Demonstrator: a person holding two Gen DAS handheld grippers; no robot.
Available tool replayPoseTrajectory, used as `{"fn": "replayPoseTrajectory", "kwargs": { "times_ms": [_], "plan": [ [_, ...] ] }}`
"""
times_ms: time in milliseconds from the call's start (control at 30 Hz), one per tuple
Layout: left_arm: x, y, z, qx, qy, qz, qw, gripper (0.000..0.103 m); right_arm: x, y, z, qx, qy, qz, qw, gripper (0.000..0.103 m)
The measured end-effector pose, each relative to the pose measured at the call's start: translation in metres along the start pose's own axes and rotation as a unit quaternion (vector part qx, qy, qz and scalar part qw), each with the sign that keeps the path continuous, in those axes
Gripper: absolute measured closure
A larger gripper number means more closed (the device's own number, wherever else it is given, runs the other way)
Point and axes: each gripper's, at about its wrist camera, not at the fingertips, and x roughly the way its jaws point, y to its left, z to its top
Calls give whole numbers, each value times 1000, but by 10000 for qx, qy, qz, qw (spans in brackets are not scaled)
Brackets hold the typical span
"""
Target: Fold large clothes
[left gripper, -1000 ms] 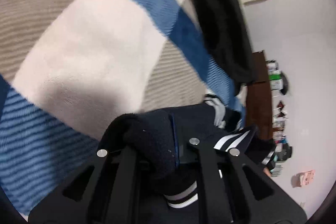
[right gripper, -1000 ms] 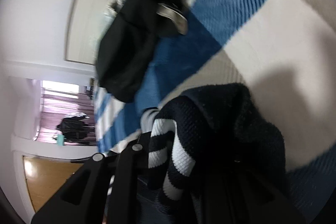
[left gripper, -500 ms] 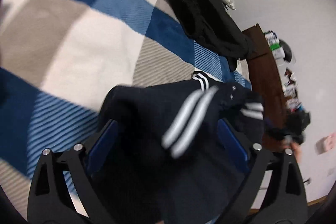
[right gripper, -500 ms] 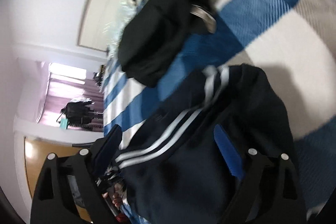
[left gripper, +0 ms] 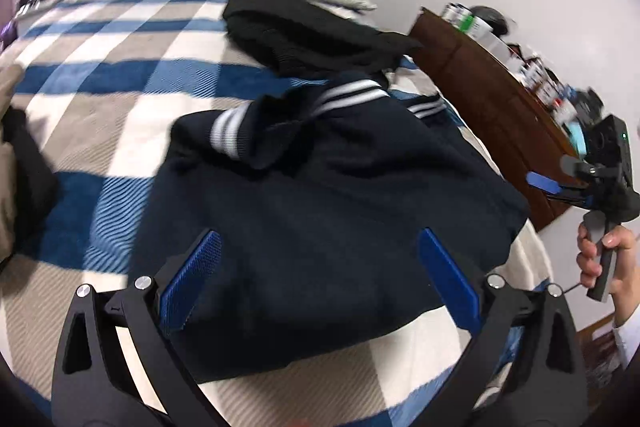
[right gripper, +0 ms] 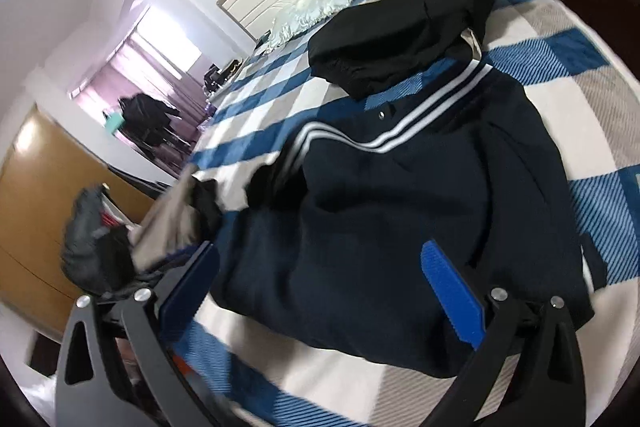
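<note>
- Right now the navy jacket [left gripper: 320, 211] lies folded over on the checked bed cover [left gripper: 120, 115], its striped collar [left gripper: 348, 91] just beside the black garment [left gripper: 312, 35] behind it.
- Your left gripper [left gripper: 320, 279] stands with its jaws wide apart and holds nothing; the right gripper [right gripper: 324, 287] is opening its jaws the last bit, with no cloth pinched between them.
- Check the fold first: the left edge looks bunched near the striped cuff [left gripper: 226, 131], so smooth that before folding again.
- Choose two matching corners, probably on the near hem, and take each well inside the jaws.
- Lift both evenly and keep clear of the black garment.
</note>
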Motion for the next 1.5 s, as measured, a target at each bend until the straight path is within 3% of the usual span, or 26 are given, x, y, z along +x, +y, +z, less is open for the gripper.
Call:
{"fn": "replayPoseTrajectory", "kwargs": {
  "times_ms": [100, 167, 267, 467, 633, 733, 800, 867, 1033, 1200, 1233, 1267, 1333, 1367, 1433, 1500],
  "plan": [
    [27, -14, -7, 325, 64, -61, 9994, 6, 20, -20, -16, 82, 68, -323, 9994, 4],
    [49, -10, -15, 382, 328, 112, 9987, 6, 28, -42, -22, 356, 88, -504, 9981, 4],
    [68, 14, -31, 67, 615, 213, 9979, 6, 32, -78, -32, 752, 131, -527, 9957, 5],
    [75, 44, -52, -202, 671, -181, 9974, 7, 51, -112, -48, 765, 457, -490, 9948, 7],
    [75, 36, -45, -372, 572, 123, 9976, 7, 69, -82, -34, 403, 892, -1303, 9866, 4],
    [63, 19, -45, -474, 223, 105, 9986, 7, 58, -41, -12, 33, 964, -942, 9909, 4],
    [58, 3, -46, -373, 20, 12, 9993, 7, 46, -8, 7, -392, 709, -874, 9929, 4],
    [59, -7, -45, -229, -26, 209, 9995, 6, 41, 33, 32, -959, 423, -954, 9899, 4],
    [74, -36, -44, 463, -140, 499, 9976, 6, 90, 102, 76, -2173, 613, -1460, 9632, 4],
    [87, -20, -53, 21, 140, 302, 9994, 6, 183, 141, 81, -3397, 1242, -1917, 9124, 4],
    [86, -20, -55, 68, 148, 310, 9994, 6, 207, 150, 78, -3534, 1459, -1740, 9075, 4],
    [85, -21, -56, 128, 159, 338, 9992, 6, 217, 154, 76, -3514, 1601, -1437, 9112, 4],
    [85, -25, -60, 280, 192, 387, 9987, 6, 248, 162, 73, -2943, 2348, -238, 9261, 4],
    [85, -26, -61, 343, 210, 397, 9984, 6, 260, 163, 72, -2638, 2556, 6, 9301, 4],
    [84, -23, -64, 327, 212, 343, 9987, 6, 290, 160, 71, -2024, 2895, 296, 9351, 4],
    [83, -24, -64, 301, 225, 335, 9987, 6, 309, 158, 75, -1898, 2877, 272, 9383, 4]
  ]
}}
